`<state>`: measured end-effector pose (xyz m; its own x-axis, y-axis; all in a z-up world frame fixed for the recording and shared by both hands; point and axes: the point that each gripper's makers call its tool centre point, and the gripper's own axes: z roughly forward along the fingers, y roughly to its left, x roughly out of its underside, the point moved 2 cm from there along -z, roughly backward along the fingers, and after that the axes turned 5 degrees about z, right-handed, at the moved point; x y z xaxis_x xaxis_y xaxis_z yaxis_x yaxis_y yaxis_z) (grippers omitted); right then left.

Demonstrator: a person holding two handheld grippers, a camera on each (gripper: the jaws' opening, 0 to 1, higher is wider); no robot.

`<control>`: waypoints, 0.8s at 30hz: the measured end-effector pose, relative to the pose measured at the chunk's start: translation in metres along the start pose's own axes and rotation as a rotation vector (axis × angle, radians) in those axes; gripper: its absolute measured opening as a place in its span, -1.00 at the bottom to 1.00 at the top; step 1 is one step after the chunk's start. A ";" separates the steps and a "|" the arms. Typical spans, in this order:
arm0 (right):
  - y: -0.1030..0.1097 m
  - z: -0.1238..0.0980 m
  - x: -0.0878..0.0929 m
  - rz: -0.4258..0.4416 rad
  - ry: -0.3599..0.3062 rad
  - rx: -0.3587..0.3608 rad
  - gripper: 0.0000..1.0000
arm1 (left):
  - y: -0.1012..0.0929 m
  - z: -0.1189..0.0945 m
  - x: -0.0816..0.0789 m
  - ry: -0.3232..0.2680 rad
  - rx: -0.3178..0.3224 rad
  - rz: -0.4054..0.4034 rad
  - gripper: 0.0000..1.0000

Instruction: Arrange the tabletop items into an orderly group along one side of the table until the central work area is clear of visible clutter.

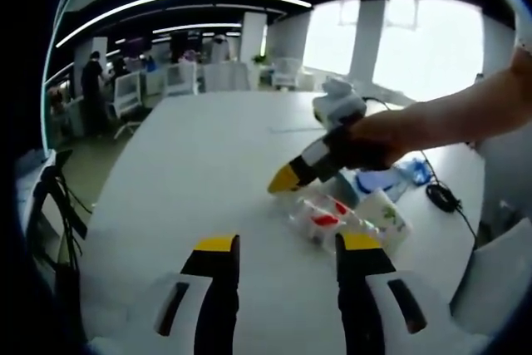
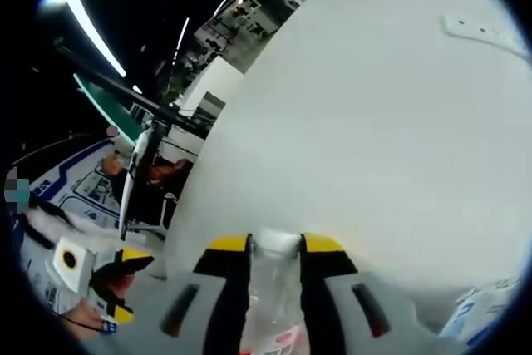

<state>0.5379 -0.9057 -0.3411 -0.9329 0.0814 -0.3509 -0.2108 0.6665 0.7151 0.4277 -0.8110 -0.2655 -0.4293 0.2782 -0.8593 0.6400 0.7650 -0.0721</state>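
Left gripper (image 1: 287, 248): jaws apart, empty, above the white table (image 1: 208, 164). Right gripper (image 2: 276, 247): jaws closed on a clear plastic bottle (image 2: 270, 305), white cap between the tips. Beside the bottle on the table, a white carton (image 1: 384, 215).

White office chairs (image 1: 179, 77) and a standing person (image 1: 91, 81) occupy the background beyond the table.

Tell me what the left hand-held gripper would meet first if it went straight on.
Probably nothing soon: ahead of the left hand-held gripper lies bare white table. The plastic bottle and the right hand-held gripper sit slightly right of its line, though depth is unclear.
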 end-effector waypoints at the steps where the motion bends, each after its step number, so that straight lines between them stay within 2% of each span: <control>1: 0.001 0.000 0.000 0.000 -0.001 -0.006 -0.61 | 0.000 0.000 0.000 0.000 0.000 0.000 -0.15; 15: 0.018 -0.006 -0.003 -0.046 -0.024 -0.033 -0.63 | -0.001 0.000 -0.005 -0.014 0.008 -0.001 -0.14; 24: 0.032 -0.013 -0.004 -0.072 -0.052 -0.061 -0.64 | 0.001 0.000 -0.009 -0.033 0.039 -0.011 -0.10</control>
<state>0.5312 -0.8941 -0.3089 -0.8987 0.0742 -0.4321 -0.2953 0.6260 0.7217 0.4324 -0.8129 -0.2581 -0.4157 0.2500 -0.8745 0.6597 0.7448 -0.1007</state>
